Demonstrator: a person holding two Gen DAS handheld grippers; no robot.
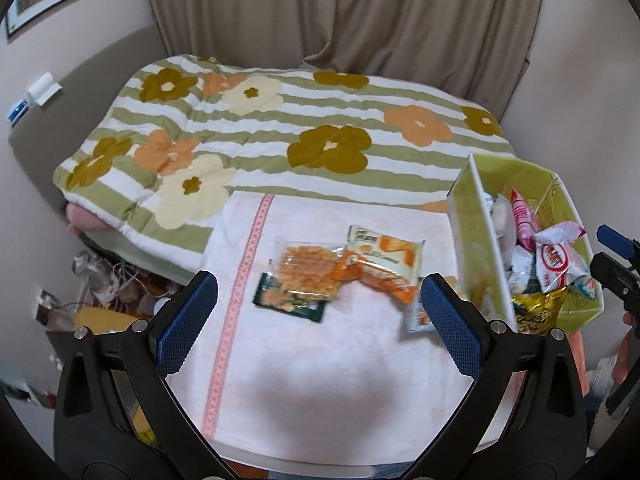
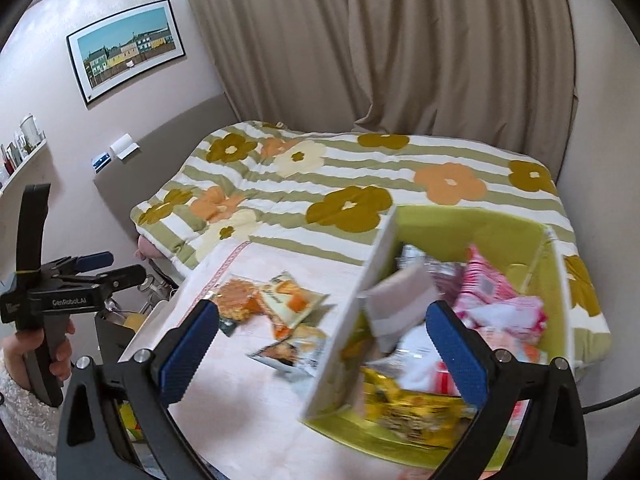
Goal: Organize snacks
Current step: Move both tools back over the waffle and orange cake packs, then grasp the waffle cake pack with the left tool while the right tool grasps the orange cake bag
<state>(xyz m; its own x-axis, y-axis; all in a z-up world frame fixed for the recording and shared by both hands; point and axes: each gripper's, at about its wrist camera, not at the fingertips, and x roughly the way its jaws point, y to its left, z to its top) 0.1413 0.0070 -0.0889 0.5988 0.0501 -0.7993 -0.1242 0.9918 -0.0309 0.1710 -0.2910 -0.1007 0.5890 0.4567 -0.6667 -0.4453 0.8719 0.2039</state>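
— So where are the snacks?
— Loose packets (image 1: 340, 268) lie on my towel (image 1: 320, 360); the rest fill the green box (image 2: 500, 232) beside them.
— Your grippers?
— Left gripper (image 1: 320, 308), right gripper (image 2: 322, 340): both spread, empty.
— Risk?
— Overlapping wrappers could slip, or I'd snag two.

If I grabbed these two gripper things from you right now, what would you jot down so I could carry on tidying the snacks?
Left gripper: open, empty, above the loose packets.
Right gripper: open, empty, over the near edge of the green box.
Box: sits on the right of the white towel, already holding a mix of packets, including a pink packet and a gold packet.
Left to do: a small pile remains on the towel beside the box: clear cracker packet, orange-and-white packet, dark green packet, plus one against the box wall. My guess is these go into the box next.
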